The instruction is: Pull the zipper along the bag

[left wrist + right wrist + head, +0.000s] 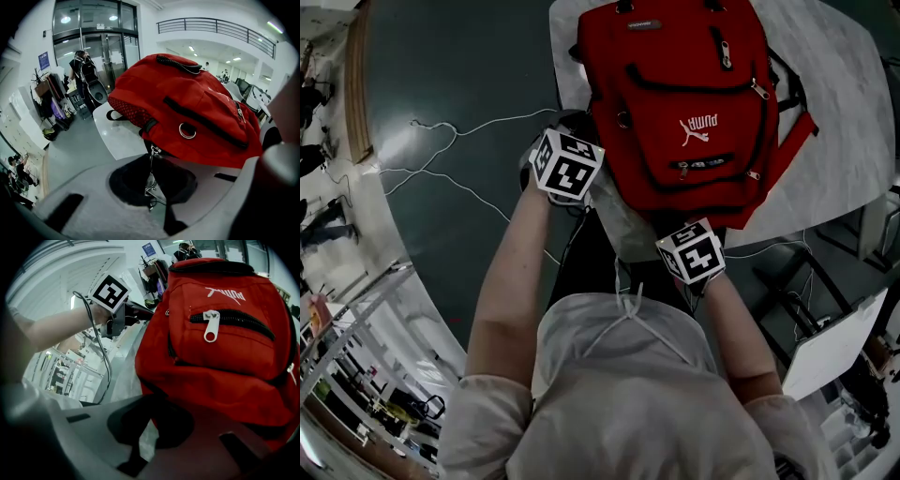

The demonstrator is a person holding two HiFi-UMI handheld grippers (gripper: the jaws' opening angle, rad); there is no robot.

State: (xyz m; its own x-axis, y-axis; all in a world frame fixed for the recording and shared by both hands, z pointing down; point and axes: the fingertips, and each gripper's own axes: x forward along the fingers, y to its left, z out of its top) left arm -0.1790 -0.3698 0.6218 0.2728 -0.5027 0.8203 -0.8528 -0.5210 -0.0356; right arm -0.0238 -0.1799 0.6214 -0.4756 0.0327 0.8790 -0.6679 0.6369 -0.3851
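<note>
A red backpack (694,103) lies flat on a white marbled table (853,112). At the bag's near left corner my left gripper (592,190) is shut on a thin metal zipper pull (150,180). The pull hangs taut from the slider (153,150) under the bag's edge (187,117). My right gripper (680,228) sits at the bag's near bottom edge. In the right gripper view its jaws (152,420) are closed together with a fold of the red bag fabric (211,380) running into them. A white front-pocket zipper tab (210,326) hangs untouched.
White cables (459,127) trail across the dark floor left of the table. A white board (834,342) and chair legs stand at the lower right. In the left gripper view, people stand by distant glass doors (93,51).
</note>
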